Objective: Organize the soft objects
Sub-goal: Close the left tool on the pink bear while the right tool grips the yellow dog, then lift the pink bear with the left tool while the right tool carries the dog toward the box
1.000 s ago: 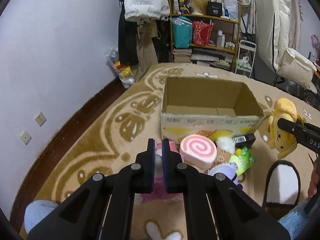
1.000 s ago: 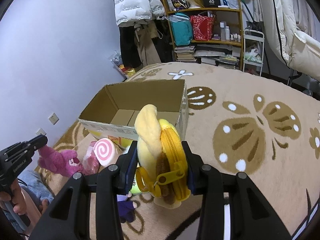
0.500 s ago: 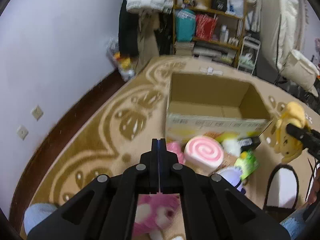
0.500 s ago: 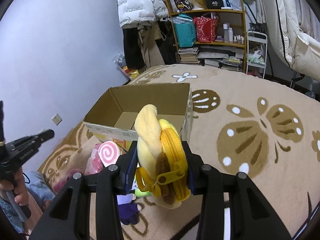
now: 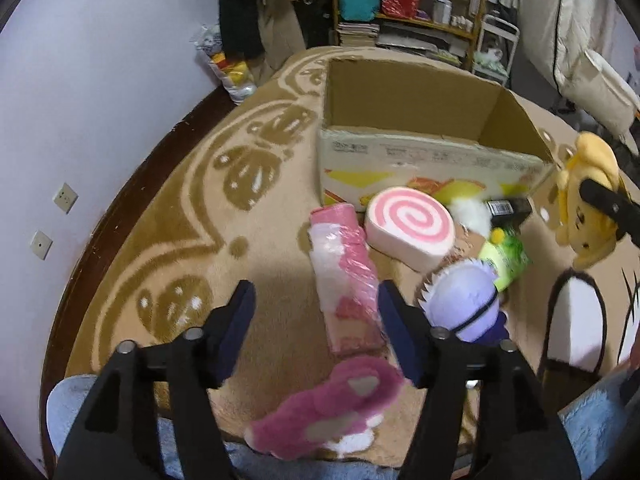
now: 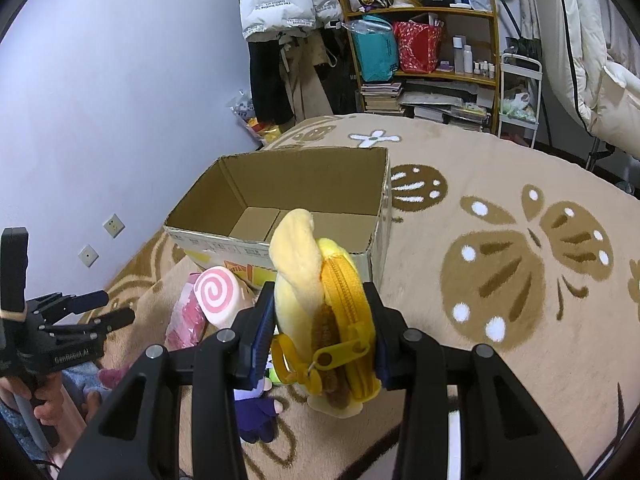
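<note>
While the right gripper [image 6: 325, 330] clamps the yellow zip plush [image 6: 320, 292] before the cardboard box [image 6: 280, 236], seemingly ready to drop it in, the left gripper [image 5: 314, 324] is opening over the carpet's [image 5: 260, 264] pink plush [image 5: 332, 416], probably not gripping it.

2 wrist fisheyes angled down over the carpet [image 5: 168, 216], both facing the cardboard box [image 6: 304, 184]

Left gripper [image 5: 316, 312]: matte black arms, dark blue pads on the fingers [image 5: 240, 312], silver screws behind them. Right gripper [image 6: 324, 320]: same build. White lettering on left gripper's body. Person wears light blue jeans [image 5: 68, 404]
</note>
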Demonstrator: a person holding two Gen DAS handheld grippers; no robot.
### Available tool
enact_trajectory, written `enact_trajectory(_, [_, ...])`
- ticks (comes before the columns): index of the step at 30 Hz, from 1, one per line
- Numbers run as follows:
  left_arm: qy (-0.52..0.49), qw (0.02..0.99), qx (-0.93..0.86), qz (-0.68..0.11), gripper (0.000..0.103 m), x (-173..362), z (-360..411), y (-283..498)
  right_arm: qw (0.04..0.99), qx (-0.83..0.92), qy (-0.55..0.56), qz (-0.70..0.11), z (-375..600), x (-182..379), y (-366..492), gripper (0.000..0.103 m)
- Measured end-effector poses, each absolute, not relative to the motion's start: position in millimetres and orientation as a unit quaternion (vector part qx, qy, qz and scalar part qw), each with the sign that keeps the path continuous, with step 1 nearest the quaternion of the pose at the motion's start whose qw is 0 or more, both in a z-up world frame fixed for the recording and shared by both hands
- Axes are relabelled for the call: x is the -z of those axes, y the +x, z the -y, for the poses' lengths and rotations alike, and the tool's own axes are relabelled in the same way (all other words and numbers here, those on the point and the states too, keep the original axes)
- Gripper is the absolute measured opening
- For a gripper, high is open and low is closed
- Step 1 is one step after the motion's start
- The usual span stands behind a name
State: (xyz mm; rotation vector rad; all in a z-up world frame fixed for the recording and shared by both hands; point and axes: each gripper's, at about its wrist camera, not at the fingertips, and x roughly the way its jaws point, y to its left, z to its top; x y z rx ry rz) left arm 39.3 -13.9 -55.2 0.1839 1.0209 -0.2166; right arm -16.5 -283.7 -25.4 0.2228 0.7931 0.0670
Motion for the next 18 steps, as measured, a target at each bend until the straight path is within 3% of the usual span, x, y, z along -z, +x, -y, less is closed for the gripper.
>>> enact_trajectory(3, [0.112,0.850,0.122,-0.500,0.090,61,23,33,0.914,-0.033,0.109,-0.388,284,27,-16,0.043])
enact_trajectory(6, [0.144,0.837,0.131,-0.511,0.096,71,33,26,0.913,-0.033,0.110,-0.392,284,29,-14,0.043])
enact_trajectory(18, [0.206,0.773,0.139,-0.584,0.097,114,55,23,0.910,-0.034,0.109,-0.398,283,33,-14,0.044])
